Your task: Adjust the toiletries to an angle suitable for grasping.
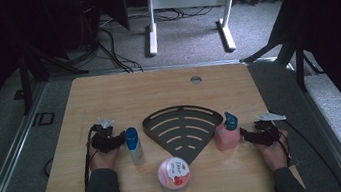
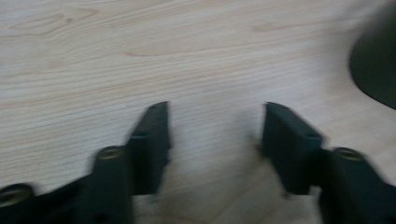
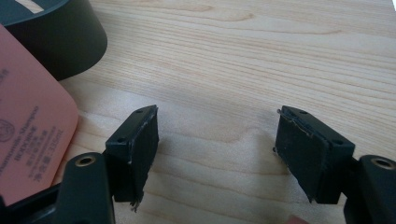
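Left claw and right claw both gape empty over the pale wooden tabletop; the pink plastic bottle is cut off at the edge.

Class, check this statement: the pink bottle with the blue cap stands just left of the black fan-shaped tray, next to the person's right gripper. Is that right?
Not quite. In the high view the pink bottle stands just right of the black fan-shaped tray, not left. It is indeed next to the right gripper, whose jaws stand open and hold nothing.

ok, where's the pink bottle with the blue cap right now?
In the high view the pink bottle with the blue cap stands upright at the black fan-shaped tray's right corner, just left of the right gripper.
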`<state>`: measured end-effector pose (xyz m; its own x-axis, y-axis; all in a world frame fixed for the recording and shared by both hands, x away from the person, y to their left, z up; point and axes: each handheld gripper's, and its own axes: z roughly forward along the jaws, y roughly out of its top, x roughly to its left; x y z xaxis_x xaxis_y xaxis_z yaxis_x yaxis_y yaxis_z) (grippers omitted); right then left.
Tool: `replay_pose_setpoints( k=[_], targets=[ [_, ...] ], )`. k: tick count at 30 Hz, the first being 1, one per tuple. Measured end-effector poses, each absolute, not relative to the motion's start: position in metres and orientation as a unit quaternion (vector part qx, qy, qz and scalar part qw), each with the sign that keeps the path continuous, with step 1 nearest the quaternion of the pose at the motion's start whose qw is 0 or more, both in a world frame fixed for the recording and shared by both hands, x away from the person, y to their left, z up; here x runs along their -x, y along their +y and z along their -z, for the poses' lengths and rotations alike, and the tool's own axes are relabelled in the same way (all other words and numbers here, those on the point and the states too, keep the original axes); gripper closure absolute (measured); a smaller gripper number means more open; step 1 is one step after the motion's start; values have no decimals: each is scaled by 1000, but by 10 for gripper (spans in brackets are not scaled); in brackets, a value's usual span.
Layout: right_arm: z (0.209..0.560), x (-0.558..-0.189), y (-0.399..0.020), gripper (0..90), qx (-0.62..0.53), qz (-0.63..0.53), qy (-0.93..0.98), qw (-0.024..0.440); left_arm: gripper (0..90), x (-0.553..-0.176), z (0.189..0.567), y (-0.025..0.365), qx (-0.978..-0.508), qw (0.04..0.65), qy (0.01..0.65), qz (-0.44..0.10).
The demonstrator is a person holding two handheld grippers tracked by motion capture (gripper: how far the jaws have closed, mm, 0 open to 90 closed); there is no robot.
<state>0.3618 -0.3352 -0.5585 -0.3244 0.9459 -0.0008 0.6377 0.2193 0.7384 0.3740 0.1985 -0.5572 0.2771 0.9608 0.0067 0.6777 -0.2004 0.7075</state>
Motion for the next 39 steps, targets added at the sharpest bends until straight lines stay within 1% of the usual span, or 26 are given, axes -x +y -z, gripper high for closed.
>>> replay_pose_setpoints(
  k=[1,2,5,7,10,11,13,20,21,23,24,25,33,39],
  targets=[
    [558,-362,-335,297,-531,-328,745,235,561,-370,556,194,-750,292,539,-248],
    [558,-362,-335,297,-530,-329,745,234,600,-368,555,193,-755,288,535,-247],
    [558,-362,-335,296,-529,-329,747,233,688,-362,554,190,-760,283,528,-252],
    [558,-362,-335,297,-529,-329,747,233,749,-357,554,190,-768,288,517,-244],
    [558,-362,-335,296,-529,-329,747,233,885,-353,552,188,-770,288,519,-234],
    [558,-362,-335,296,-528,-329,747,233,898,-350,550,188,-769,294,520,-228],
    [558,-362,-335,296,-528,-329,747,233,900,-343,544,186,-769,304,520,-215],
    [558,-362,-335,294,-527,-329,748,233,900,-322,541,182,-777,305,511,-205],
    [558,-362,-335,294,-527,-329,748,233,900,-314,538,183,-773,314,512,-202],
    [558,-362,-335,293,-527,-329,748,233,900,-311,537,184,-772,320,512,-198],
    [559,-362,-335,293,-526,-329,749,233,900,-303,537,186,-769,339,509,-186],
    [559,-362,-335,293,-526,-330,749,233,900,-300,537,186,-769,342,508,-181],
    [559,-362,-335,293,-525,-330,750,232,900,-272,536,179,-786,325,488,-196],
    [559,-362,-335,293,-524,-330,750,232,900,-256,535,176,-790,328,480,-195]
  ],
)
